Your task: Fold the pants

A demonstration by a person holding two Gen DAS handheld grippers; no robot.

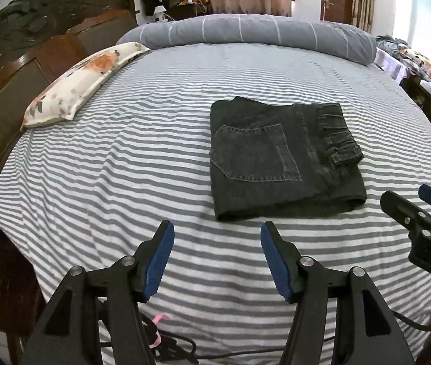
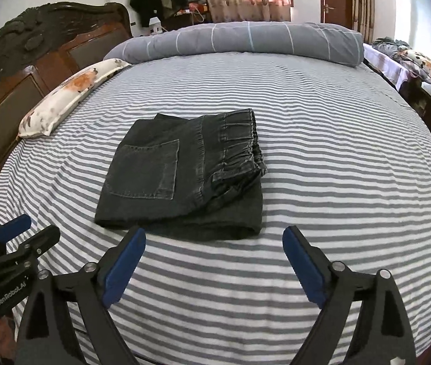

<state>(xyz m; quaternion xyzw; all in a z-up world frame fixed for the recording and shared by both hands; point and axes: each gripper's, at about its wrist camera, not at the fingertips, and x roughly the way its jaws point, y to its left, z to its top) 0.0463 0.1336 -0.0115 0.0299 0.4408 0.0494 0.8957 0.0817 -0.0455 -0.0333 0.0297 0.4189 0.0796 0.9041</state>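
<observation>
The black denim pants (image 1: 279,158) (image 2: 185,170) lie folded into a compact rectangle on the striped bedsheet (image 1: 124,167) (image 2: 337,167), back pocket facing up, elastic waistband on the right side. They rest just ahead of both jaws, touching neither. The left gripper (image 1: 217,231) is spread wide and holds nothing; the pants are ahead and slightly right of it. The right gripper (image 2: 214,234) is also spread wide and empty, the pants ahead and slightly left. A floral pillow (image 1: 78,82) (image 2: 66,97) lies far left, a rolled grey duvet (image 1: 246,33) (image 2: 246,39) beyond.
</observation>
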